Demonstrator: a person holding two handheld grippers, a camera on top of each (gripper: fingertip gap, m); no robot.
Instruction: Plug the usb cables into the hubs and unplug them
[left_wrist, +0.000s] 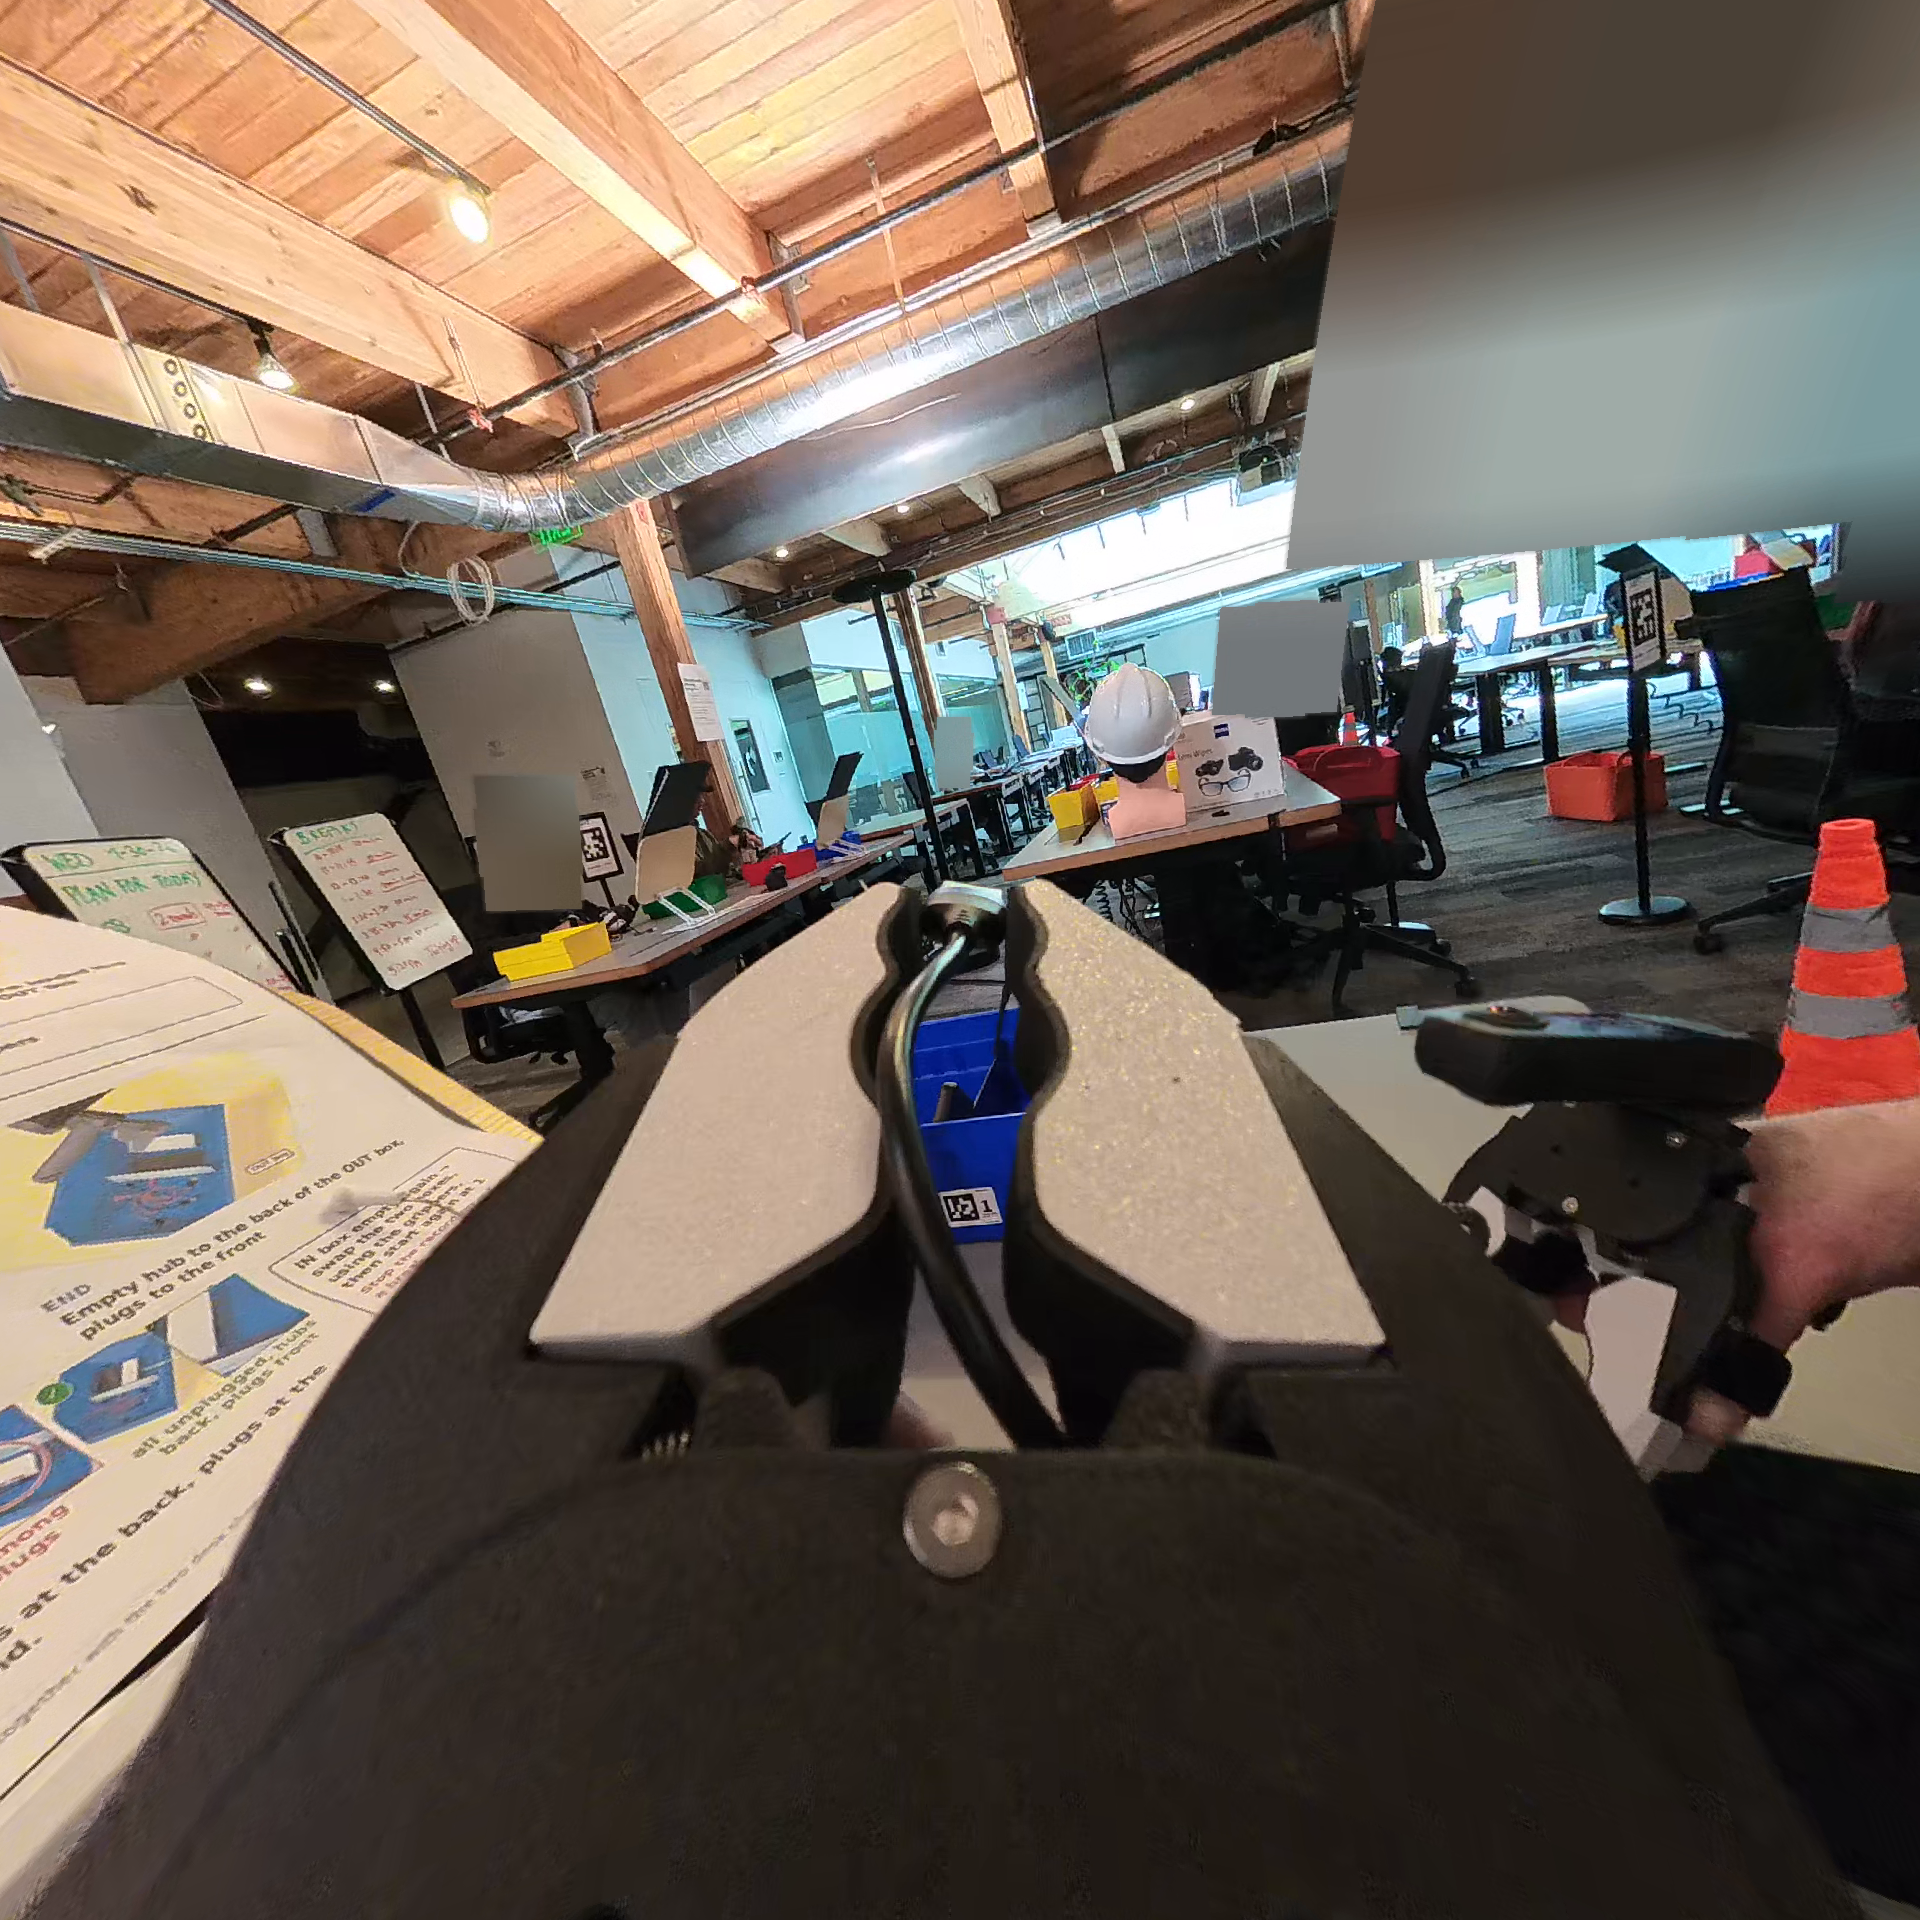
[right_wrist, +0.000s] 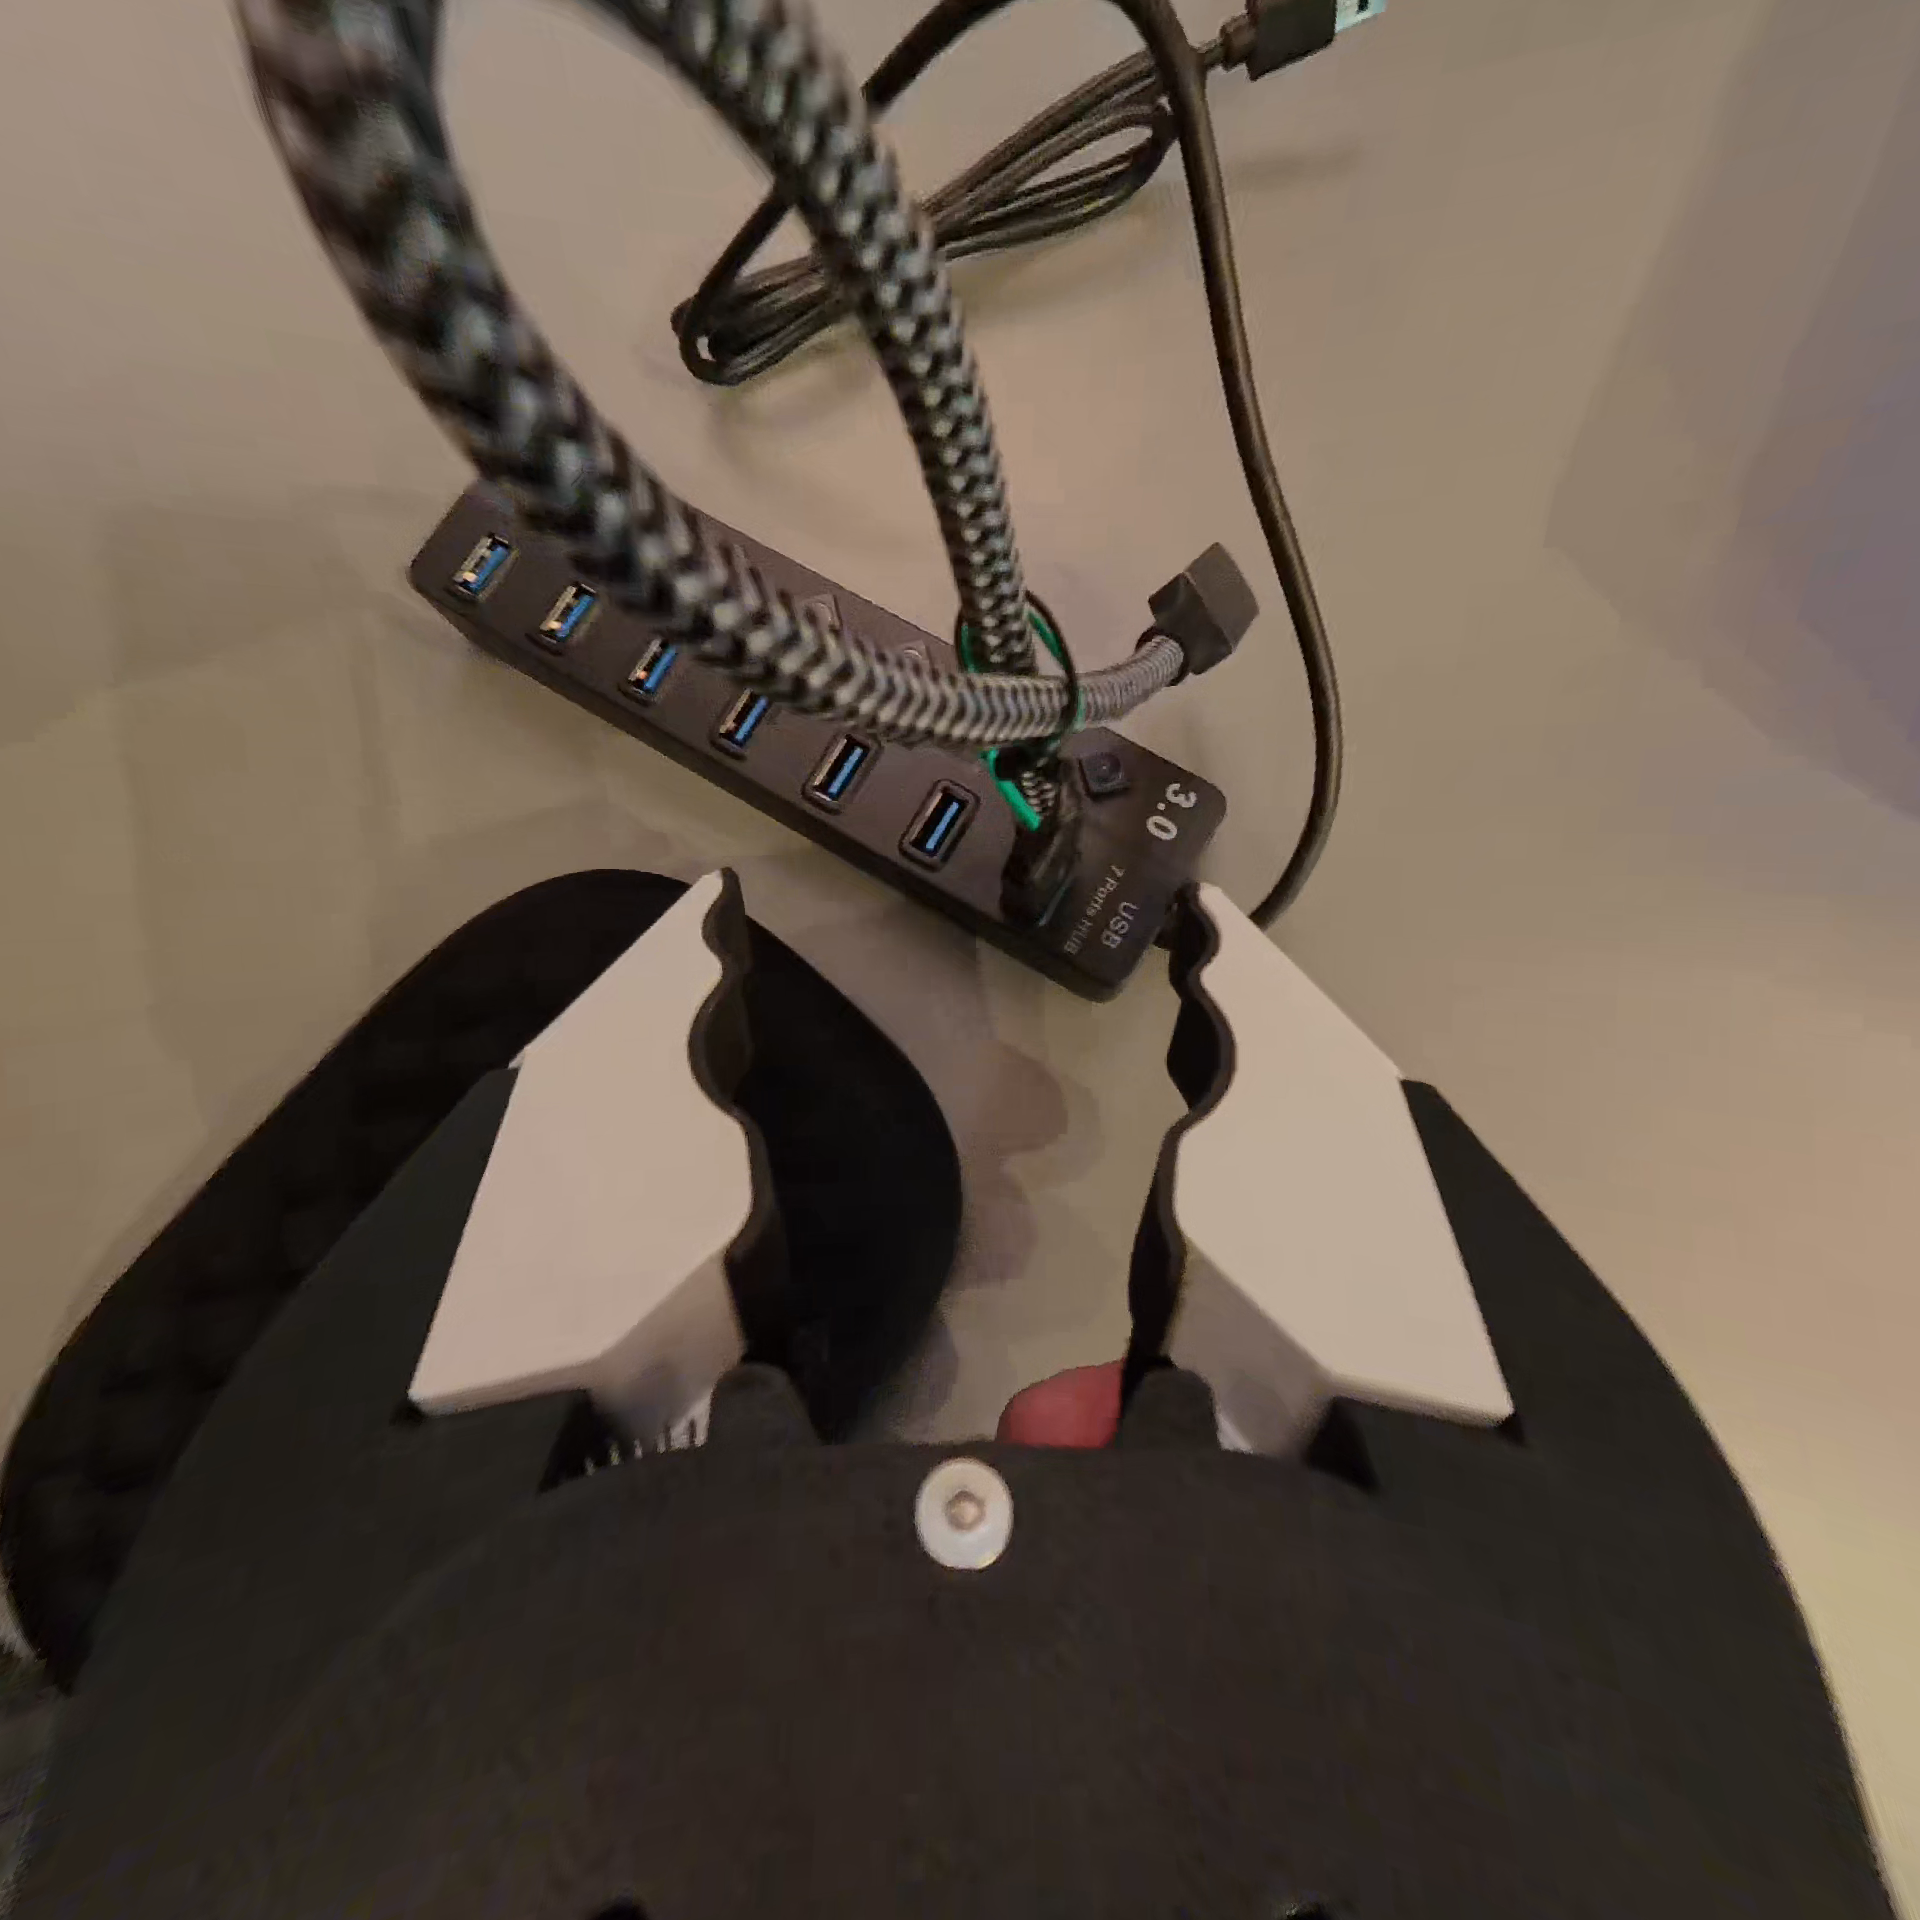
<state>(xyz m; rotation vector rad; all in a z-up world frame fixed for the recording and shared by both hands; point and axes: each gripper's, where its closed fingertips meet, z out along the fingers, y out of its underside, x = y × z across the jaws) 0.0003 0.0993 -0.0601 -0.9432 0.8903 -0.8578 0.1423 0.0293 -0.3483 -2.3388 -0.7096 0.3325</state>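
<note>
The left gripper (left_wrist: 961, 909) is clenching on a black cable (left_wrist: 914, 1122), with the plug at its fingertips, raised above the white table (left_wrist: 1340, 1070). The right gripper (right_wrist: 961, 899) is standing released, jaws wide apart, just near the black USB hub (right_wrist: 790, 727) that is lying on the table. A braided cable (right_wrist: 582, 488) is sitting plugged in the hub's right end port.

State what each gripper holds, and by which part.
Left gripper: black cable, pinched just behind its plug at the tips. Right gripper: open, nothing held.
</note>
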